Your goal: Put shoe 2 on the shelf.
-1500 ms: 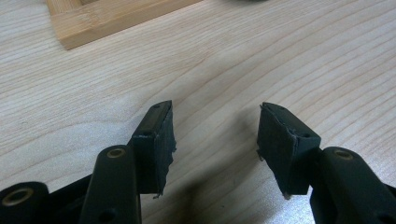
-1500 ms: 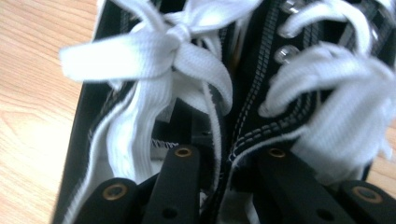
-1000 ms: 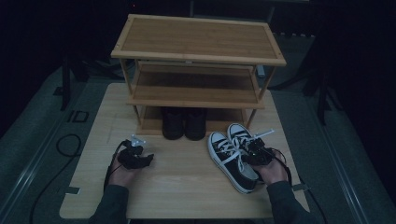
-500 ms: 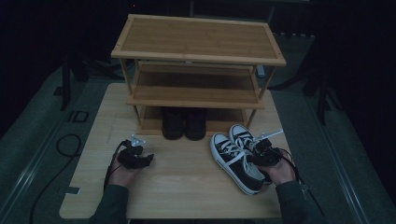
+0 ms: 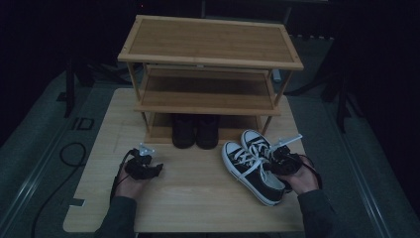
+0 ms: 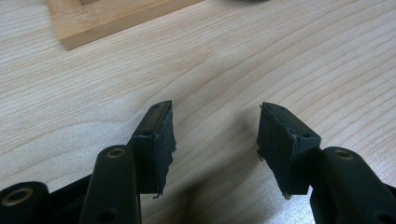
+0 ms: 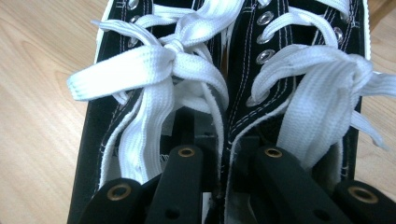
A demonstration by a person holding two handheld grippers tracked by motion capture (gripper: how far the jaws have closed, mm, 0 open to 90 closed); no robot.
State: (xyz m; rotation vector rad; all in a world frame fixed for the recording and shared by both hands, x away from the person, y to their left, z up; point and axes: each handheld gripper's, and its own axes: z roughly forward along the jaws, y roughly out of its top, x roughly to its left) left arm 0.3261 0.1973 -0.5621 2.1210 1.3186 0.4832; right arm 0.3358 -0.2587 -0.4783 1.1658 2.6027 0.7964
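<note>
Between the jaws of the right tool (image 5: 278,157) sit the inner collars of 2 black sneakers (image 5: 250,166), pinched together so the pair hangs as 1 load; the right tool view shows one jaw inside each shoe with the white laces (image 7: 173,60) just ahead of it. The pair's long axis runs away from this tool, toes pointing toward the shoe rack (image 5: 210,64), which stands beyond the toes on the bench (image 5: 198,198). I judge the coming move is a push along that axis onto a shelf beside the dark boots (image 5: 195,130). The left tool (image 5: 143,166) rests well apart on the other side, jaws spread over bare wood, gripping nothing, so the right hand is clearly nearer.
</note>
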